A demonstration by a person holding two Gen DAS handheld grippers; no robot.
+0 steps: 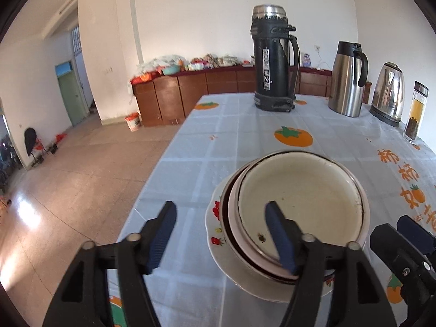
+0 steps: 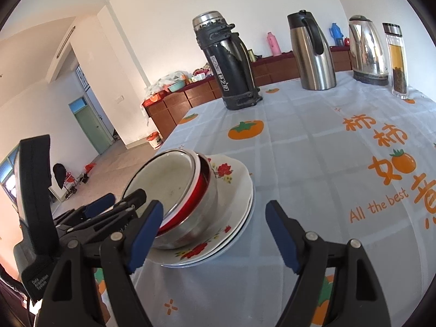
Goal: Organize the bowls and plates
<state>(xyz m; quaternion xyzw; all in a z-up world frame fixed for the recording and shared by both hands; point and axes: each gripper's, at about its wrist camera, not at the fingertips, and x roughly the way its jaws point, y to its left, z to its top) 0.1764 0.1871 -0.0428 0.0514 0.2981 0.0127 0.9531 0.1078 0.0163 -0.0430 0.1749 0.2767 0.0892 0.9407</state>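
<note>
Bowls [image 1: 299,201] sit nested, tilted, on your stacked flowered plates [image 2: 234,179] near the front-left edge of the bench [image 1: 245,133]. Your left hand-held gripper [image 1: 220,239] stands wide apart and grips nothing; its right finger [image 1: 280,239] shows in front of the top bowl's near rim, and you cannot tell whether it touches. Your right hand-held gripper [image 2: 212,234] is also wide open and empty, just right of the stack. A black flask [image 1: 272,57], steel jug [image 1: 347,79], kettle [image 1: 388,95] and tea bottle [image 1: 415,111] stand along the far side.

A black flask [image 1: 273,60], steel jug [image 1: 346,79], kettle [image 1: 388,94] and tea bottle [image 1: 416,110] stand on the tablecloth [image 1: 231,136].
</note>
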